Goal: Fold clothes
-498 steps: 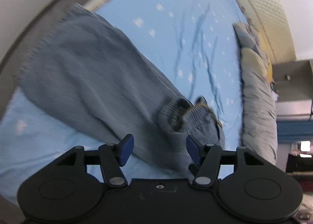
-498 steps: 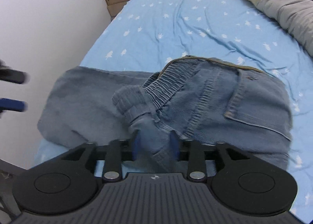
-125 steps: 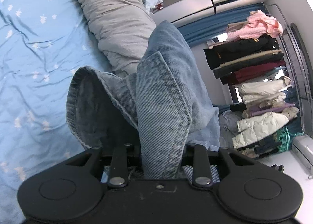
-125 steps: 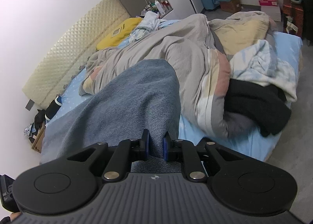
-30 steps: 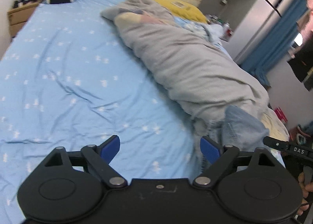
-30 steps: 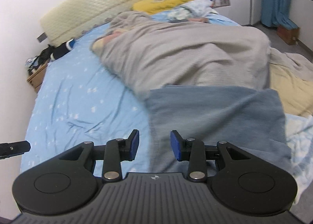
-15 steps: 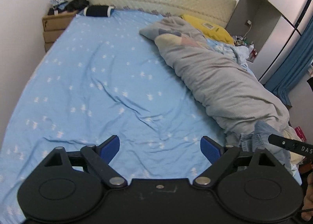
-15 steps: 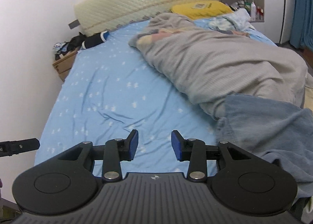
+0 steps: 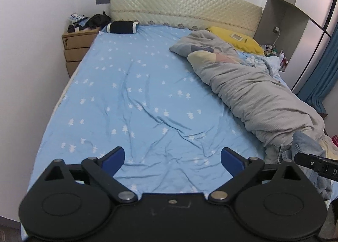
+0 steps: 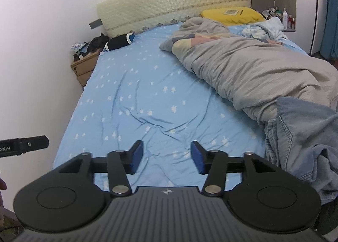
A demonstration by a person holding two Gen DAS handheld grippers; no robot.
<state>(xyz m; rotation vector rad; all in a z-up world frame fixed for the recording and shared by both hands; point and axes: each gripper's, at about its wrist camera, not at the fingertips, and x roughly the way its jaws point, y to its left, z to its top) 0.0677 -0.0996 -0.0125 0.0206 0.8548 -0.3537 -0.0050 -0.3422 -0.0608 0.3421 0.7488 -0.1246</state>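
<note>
The folded blue jeans (image 10: 302, 136) lie on the grey duvet at the bed's right foot end; in the left wrist view only a corner of them (image 9: 304, 146) shows. My left gripper (image 9: 172, 158) is open and empty above the blue star-print sheet (image 9: 137, 98), left of the jeans. My right gripper (image 10: 166, 156) is open and empty over the sheet (image 10: 137, 94), with the jeans just to its right. Part of the other gripper shows at each view's edge.
A grey duvet (image 9: 253, 94) runs along the bed's right side, with a yellow pillow (image 9: 234, 40) at the cream headboard (image 9: 186, 11). A dark roll (image 9: 122, 27) lies at the head end. A wooden nightstand (image 9: 77, 46) stands by the left wall. Blue curtains (image 9: 323, 77) hang at right.
Both grippers let go of the jeans on the duvet, opened, and drew back and left. The views now take in the whole bed.
</note>
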